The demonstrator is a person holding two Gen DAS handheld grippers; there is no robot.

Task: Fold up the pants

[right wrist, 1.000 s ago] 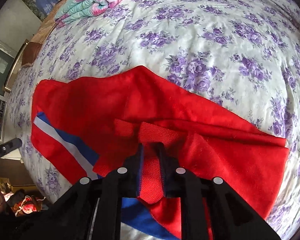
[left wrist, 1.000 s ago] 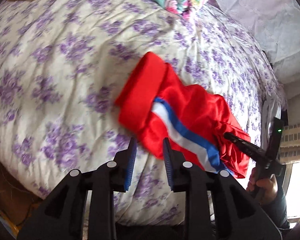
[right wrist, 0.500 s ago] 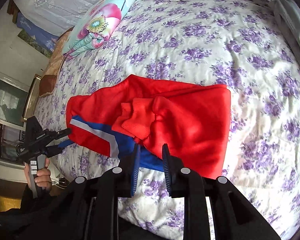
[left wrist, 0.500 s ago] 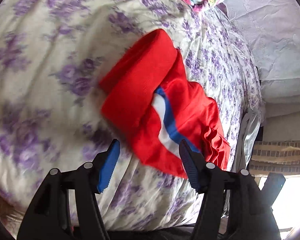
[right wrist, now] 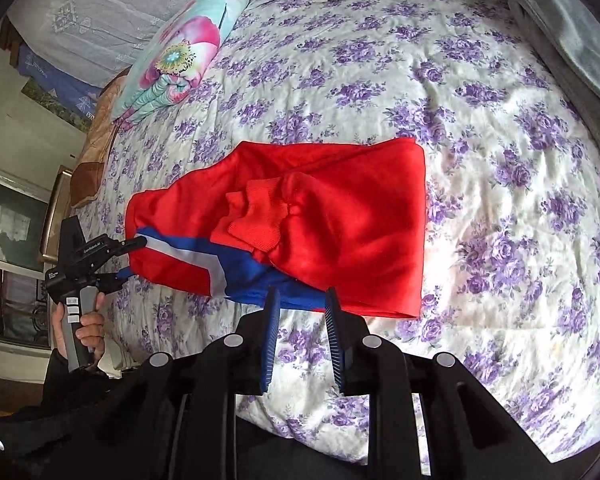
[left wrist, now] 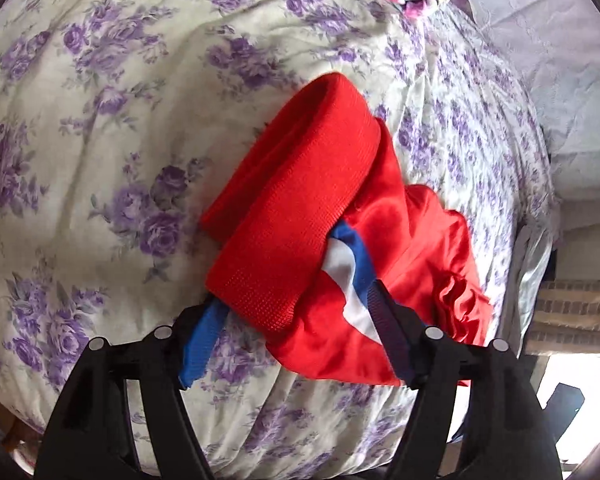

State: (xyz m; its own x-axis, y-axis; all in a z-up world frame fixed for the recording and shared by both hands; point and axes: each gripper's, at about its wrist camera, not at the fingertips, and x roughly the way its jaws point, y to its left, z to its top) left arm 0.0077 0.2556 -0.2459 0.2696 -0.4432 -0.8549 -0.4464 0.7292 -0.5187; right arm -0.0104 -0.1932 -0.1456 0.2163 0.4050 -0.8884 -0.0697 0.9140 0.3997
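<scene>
The pants (right wrist: 340,216) are bright red with a blue and white stripe down the side, and they lie folded over into a rough, wrinkled bundle on a bed. A ribbed red cuff (right wrist: 256,220) rests on top near the middle. The ribbed waistband (left wrist: 296,216) forms a thick fold at one end.

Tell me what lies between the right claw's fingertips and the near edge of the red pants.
Nothing but a narrow strip of floral bedspread. In the right wrist view the right claw stands open just short of the red pants, with nothing between its fingers.
</scene>
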